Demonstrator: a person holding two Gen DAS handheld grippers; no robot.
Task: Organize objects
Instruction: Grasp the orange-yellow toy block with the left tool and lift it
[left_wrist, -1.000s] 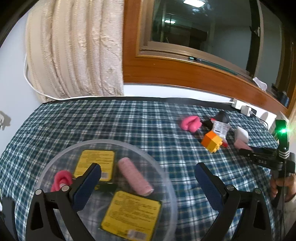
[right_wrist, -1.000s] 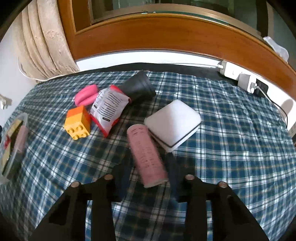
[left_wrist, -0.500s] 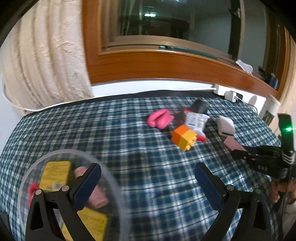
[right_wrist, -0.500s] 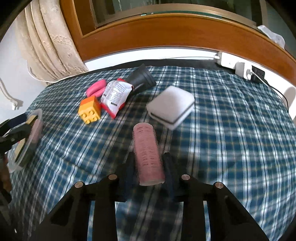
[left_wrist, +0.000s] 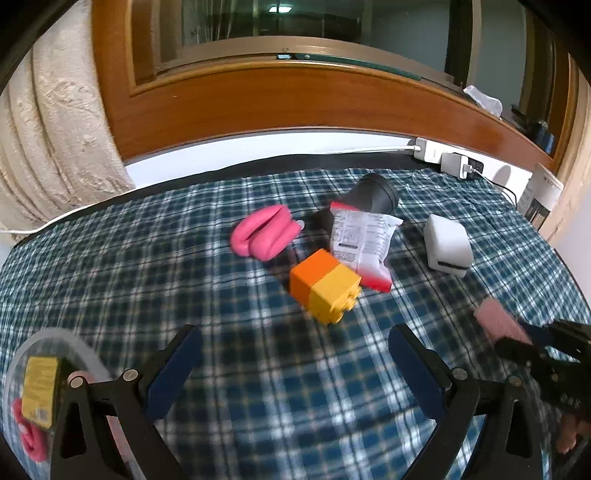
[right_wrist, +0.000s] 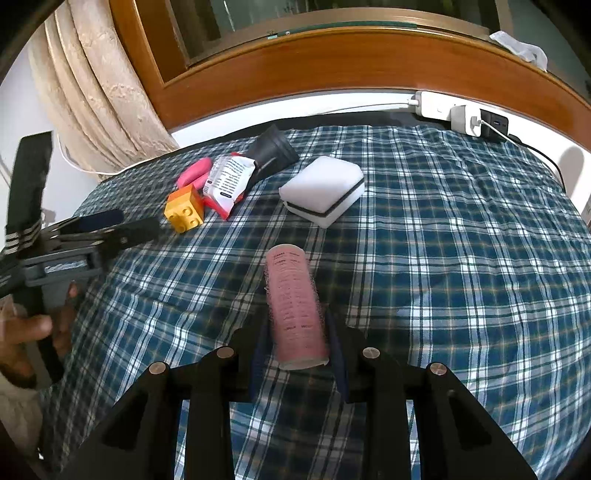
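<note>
My right gripper (right_wrist: 295, 339) is shut on a pink roller (right_wrist: 293, 302) and holds it lifted above the plaid cloth; the roller (left_wrist: 498, 323) shows at the right of the left wrist view. My left gripper (left_wrist: 295, 363) stands open with nothing between its fingers, in front of an orange and yellow block (left_wrist: 325, 290). Behind the block lie a pink folded item (left_wrist: 264, 236), a white and red packet (left_wrist: 364, 243), a black cup (left_wrist: 375, 197) on its side and a white sponge (left_wrist: 447, 243). A clear bowl (left_wrist: 79, 358) at the lower left holds yellow packets and pink items.
The plaid cloth (right_wrist: 461, 258) covers the table. A power strip with plugs (right_wrist: 461, 114) and a cable lies along the back right edge. A cream curtain (left_wrist: 48, 129) hangs at the back left under a wooden window frame. A hand (right_wrist: 29, 332) holds the left gripper.
My left gripper has swung right, away from the bowl and toward the block. My right gripper has closed on the pink roller and lifted it, drawing back from the pile.
</note>
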